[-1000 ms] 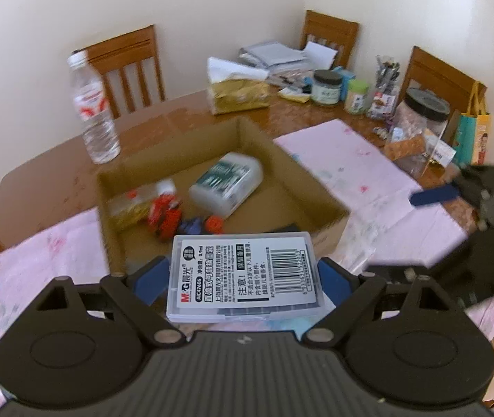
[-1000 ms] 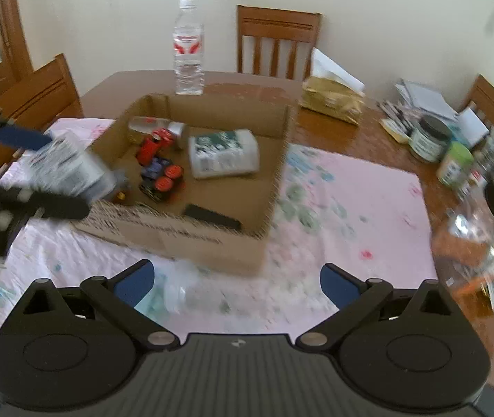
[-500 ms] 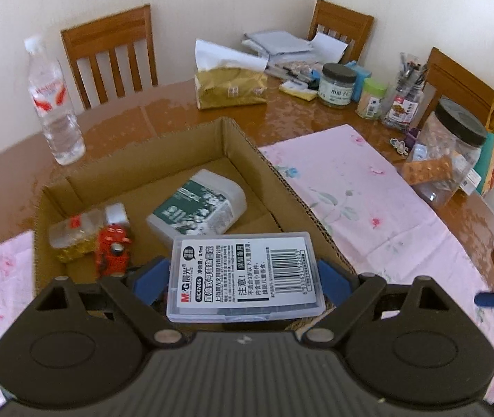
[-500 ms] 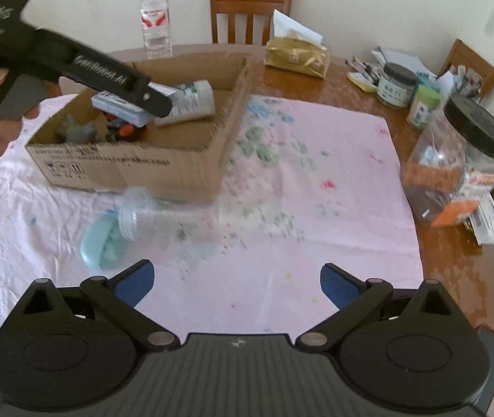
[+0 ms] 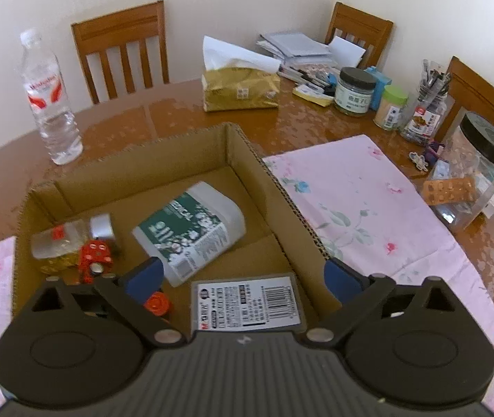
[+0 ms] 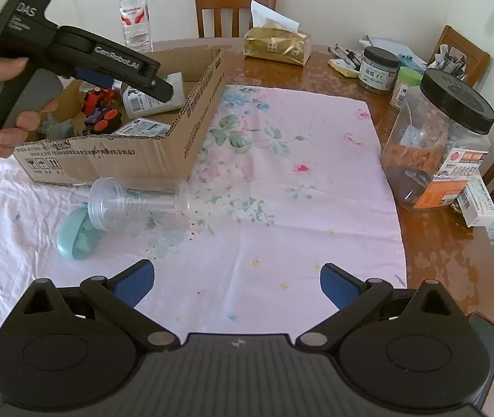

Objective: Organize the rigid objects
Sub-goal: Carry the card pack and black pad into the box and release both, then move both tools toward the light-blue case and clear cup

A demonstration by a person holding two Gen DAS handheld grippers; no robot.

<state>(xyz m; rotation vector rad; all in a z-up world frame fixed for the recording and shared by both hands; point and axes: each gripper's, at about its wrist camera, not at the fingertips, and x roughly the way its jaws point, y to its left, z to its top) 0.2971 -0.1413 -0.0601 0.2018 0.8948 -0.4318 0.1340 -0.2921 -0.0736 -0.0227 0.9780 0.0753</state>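
My left gripper (image 5: 241, 272) hangs over the near right corner of the cardboard box (image 5: 253, 170). Its jaws are opening and stand wide. The clear labelled plastic case (image 5: 247, 304) lies below them on the box floor, and the pads are off it. Also in the box are a white bottle with a green label (image 5: 191, 229), a red toy car (image 5: 94, 260) and a small jar (image 5: 63, 243). My right gripper (image 6: 236, 278) is open and holds nothing above the pink cloth (image 6: 281, 208). Ahead of it to the left, a clear cup (image 6: 135, 205) lies on its side beside a teal object (image 6: 78, 238).
A water bottle (image 5: 49, 97) and a gold tissue pack (image 5: 240, 90) stand behind the box. A large black-lidded jar (image 6: 437, 139), smaller jars and papers crowd the table's right side. Wooden chairs ring the table. A hand (image 6: 14, 128) holds the left gripper.
The left gripper moved in over the box, spread its jaws and let go of the plastic case, which now lies in the box. The right gripper came closer to the clear cup.
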